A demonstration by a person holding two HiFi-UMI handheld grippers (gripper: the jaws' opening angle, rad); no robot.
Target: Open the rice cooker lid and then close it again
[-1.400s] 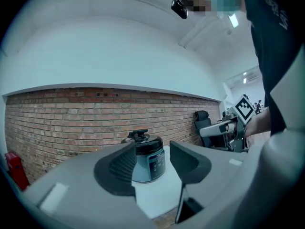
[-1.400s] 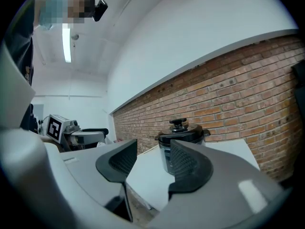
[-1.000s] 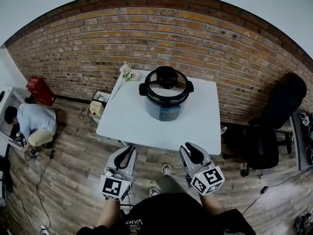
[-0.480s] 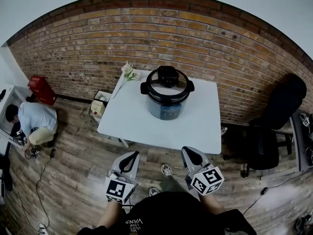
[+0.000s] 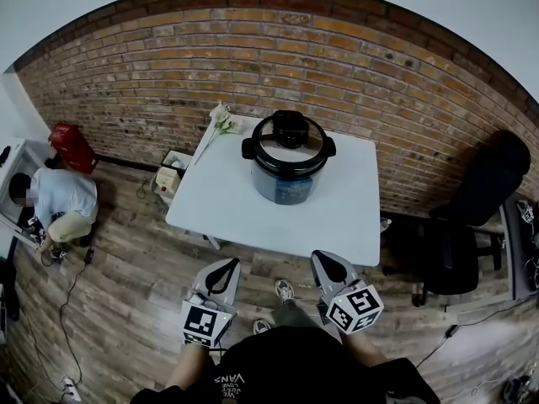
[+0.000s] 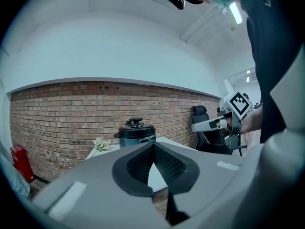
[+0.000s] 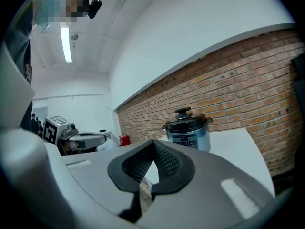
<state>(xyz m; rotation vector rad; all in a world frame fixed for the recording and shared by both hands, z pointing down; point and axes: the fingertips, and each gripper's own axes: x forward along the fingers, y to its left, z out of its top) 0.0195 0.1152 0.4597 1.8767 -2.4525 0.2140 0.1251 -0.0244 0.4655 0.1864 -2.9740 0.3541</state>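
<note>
The left gripper (image 5: 224, 268) and the right gripper (image 5: 330, 262) have both clenched their jaws within the last second, with nothing between them. The round grey-blue rice cooker (image 5: 286, 179) stands on the white square surface (image 5: 221, 204), well apart from both grippers, with its black lid (image 5: 289, 148) down. Opening has evidently not begun; the approach comes first.
</note>
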